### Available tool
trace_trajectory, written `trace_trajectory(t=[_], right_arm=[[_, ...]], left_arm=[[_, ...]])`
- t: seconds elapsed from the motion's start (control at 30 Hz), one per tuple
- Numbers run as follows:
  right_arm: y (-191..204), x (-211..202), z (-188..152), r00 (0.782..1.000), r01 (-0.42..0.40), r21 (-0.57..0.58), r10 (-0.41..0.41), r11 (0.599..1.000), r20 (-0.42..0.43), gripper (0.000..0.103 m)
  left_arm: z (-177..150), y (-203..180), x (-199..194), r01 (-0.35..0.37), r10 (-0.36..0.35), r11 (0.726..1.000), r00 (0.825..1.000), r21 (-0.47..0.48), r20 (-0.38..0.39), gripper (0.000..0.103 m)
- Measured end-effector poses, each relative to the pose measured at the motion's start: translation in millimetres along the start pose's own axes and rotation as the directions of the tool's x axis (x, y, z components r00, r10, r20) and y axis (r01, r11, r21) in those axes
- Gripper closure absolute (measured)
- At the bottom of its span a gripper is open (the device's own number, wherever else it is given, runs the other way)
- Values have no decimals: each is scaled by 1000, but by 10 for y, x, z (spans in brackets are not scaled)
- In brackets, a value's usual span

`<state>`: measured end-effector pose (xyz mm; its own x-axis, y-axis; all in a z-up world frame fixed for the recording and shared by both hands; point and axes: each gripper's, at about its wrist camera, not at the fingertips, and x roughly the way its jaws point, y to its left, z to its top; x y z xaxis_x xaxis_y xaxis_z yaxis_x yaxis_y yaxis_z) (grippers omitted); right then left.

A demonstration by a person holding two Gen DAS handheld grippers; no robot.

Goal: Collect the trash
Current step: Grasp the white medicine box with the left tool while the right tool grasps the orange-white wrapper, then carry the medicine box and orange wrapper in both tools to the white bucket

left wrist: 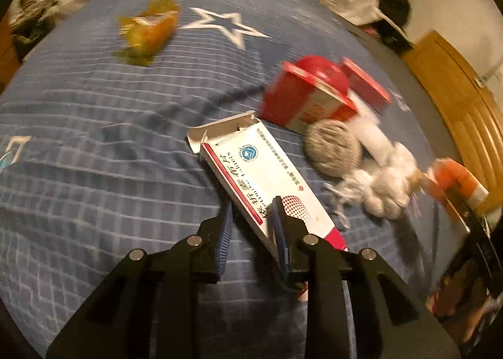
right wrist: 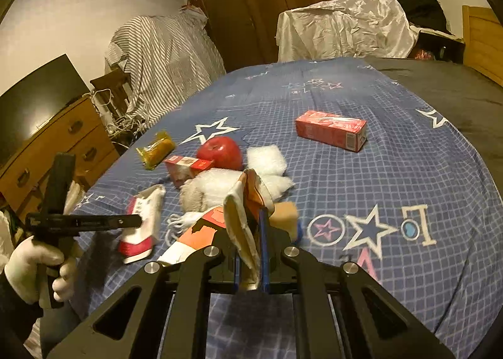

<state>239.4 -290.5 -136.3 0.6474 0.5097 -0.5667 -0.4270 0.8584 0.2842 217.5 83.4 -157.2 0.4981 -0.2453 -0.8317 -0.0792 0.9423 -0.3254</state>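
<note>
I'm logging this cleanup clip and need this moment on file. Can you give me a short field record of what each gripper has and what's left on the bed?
left gripper: shut on white medicine box
right gripper: shut on orange-and-white flattened carton
surface: blue checked bedspread
still lying there: red apple, red carton, yellow snack packet, small red box

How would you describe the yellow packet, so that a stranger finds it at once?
Start at the blue checked bedspread and its large white star. Just left of it lies the yellow packet, the only yellow, crinkly wrapper among red and white boxes.
</note>
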Motion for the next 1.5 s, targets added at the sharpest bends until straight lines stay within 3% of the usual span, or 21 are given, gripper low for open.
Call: trace_trajectory(t=[0.07, 0.23, 0.43, 0.53, 0.73, 0.9, 1.1, 1.23, 1.3, 1.4, 1.5], right_arm=[[15, -19, -24, 1000, -8, 7, 8, 1000, -2, 93], [72, -119, -69, 1000, -2, -1, 2, 1000, 14, 93], [133, -164, -128, 1000, -9, -11, 9, 1000, 17, 93], [209, -246, -133, 999, 5, -31, -4, 1000, 45, 93], [536, -454, -23, 988, 39, -101, -23, 994, 150, 93], [913, -620, 70, 970, 104, -186, -58, 977, 237, 93], [1326, -828, 104, 932, 221, -238, -133, 946, 336, 93], [1427, -961, 83, 916, 248, -203, -162, 947, 366, 93], [1447, -1022, 67, 908, 261, -185, -176, 948, 380, 93], [1464, -1081, 60, 902, 271, -170, -189, 947, 387, 93], [1494, -1113, 50, 900, 279, -177, -193, 944, 390, 93]], left_arm=[[16, -123, 53, -2, 4, 997, 1000, 81, -21, 79], [80, -72, 67, 8, -8, 999, 1000, 37, -20, 86], [13, -227, -139, -23, 17, 992, 998, 125, 52, 92], [42, -247, -425, -80, 59, 980, 991, 182, 118, 95], [32, -267, -995, -164, 108, 971, 952, 176, 287, 96], [-128, -373, -1284, -232, 154, 960, 906, 157, 395, 96], [-340, -629, -1599, -290, 162, 944, 825, 159, 541, 96], [-463, -786, -1706, -313, 155, 936, 779, 163, 608, 96], [-533, -867, -1759, -337, 158, 927, 747, 164, 646, 96], [-580, -935, -1777, -345, 152, 923, 732, 170, 664, 96], [-577, -936, -1761, -338, 146, 925, 738, 173, 659, 96]])
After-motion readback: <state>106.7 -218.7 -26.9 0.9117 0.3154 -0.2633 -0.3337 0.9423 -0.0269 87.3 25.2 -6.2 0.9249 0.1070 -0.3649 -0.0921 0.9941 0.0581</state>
